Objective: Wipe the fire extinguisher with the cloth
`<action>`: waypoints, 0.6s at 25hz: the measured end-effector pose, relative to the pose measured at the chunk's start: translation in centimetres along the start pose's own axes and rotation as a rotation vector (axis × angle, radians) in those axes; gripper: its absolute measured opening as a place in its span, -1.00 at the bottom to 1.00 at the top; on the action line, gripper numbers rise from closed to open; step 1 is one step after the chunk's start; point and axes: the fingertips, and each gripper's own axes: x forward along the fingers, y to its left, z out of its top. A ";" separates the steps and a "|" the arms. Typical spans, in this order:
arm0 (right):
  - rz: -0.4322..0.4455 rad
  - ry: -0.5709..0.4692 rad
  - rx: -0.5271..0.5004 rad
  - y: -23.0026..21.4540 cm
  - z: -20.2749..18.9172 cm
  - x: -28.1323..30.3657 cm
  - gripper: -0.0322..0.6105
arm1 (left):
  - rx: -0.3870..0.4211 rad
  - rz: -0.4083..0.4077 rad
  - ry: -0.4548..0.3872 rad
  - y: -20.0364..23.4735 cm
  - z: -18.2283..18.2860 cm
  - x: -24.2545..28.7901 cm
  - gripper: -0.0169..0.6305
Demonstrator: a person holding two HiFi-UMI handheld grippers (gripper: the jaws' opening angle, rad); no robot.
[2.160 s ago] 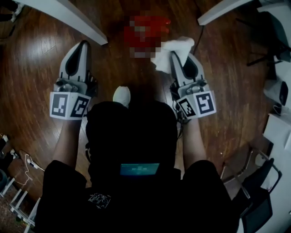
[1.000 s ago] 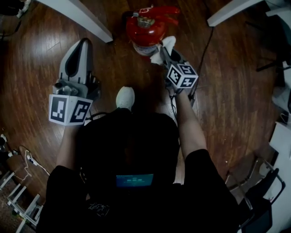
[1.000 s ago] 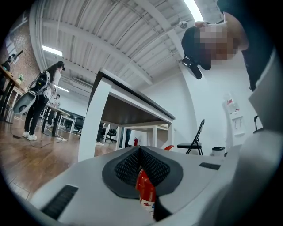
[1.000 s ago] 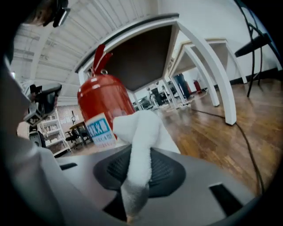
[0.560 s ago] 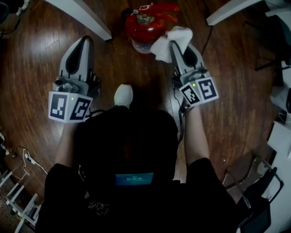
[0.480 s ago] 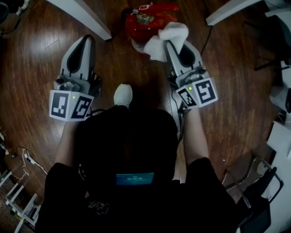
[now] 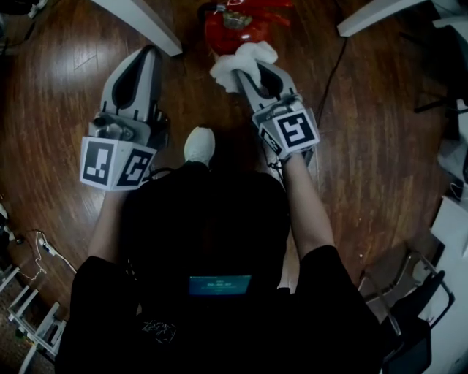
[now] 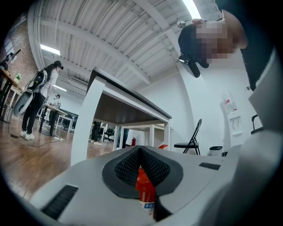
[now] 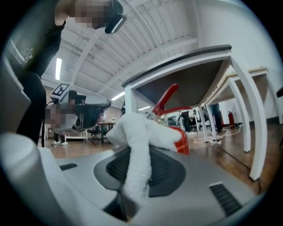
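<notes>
A red fire extinguisher (image 7: 241,23) stands on the wooden floor (image 7: 66,95) at the top of the head view. Its body (image 8: 144,190) shows through the jaw gap in the left gripper view, and its red handle (image 9: 166,99) rises behind the cloth in the right gripper view. My right gripper (image 7: 240,71) is shut on a white cloth (image 7: 241,63), whose bunched end (image 9: 139,132) presses against the extinguisher's near side. My left gripper (image 7: 150,52) is shut with nothing in it, left of the extinguisher and apart from it.
A white table leg (image 7: 142,23) runs just beyond the left gripper, another (image 7: 373,16) at the top right. A black cable (image 7: 330,80) crosses the floor right of the extinguisher. A white shoe (image 7: 199,144) shows between my arms. A folding chair (image 7: 417,321) stands at the lower right.
My right gripper has swung left and forward with the cloth, bringing it onto the extinguisher's near side. The left gripper has edged forward.
</notes>
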 end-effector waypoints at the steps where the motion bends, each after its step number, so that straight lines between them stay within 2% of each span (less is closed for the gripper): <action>1: -0.001 0.027 0.009 -0.2 -1.4 0.1 -0.56 | -0.001 0.000 -0.004 0.0 0.1 0.0 -0.95; 6: -0.031 0.211 0.078 -2.0 -11.3 0.8 -0.56 | 0.004 -0.006 -0.002 -0.4 -0.4 0.1 -0.95; 9: -0.036 0.287 0.090 -2.2 -14.1 0.8 -0.56 | 0.006 -0.008 0.003 -0.5 -0.6 -0.1 -0.95; 12: -0.007 0.295 0.068 -1.5 -12.7 0.5 -0.57 | 0.009 -0.001 0.005 -0.2 -0.5 -0.2 -0.95; 15: 0.077 0.191 0.050 1.0 -6.7 -0.4 -0.57 | 0.011 0.010 0.011 0.4 -0.6 -0.4 -0.95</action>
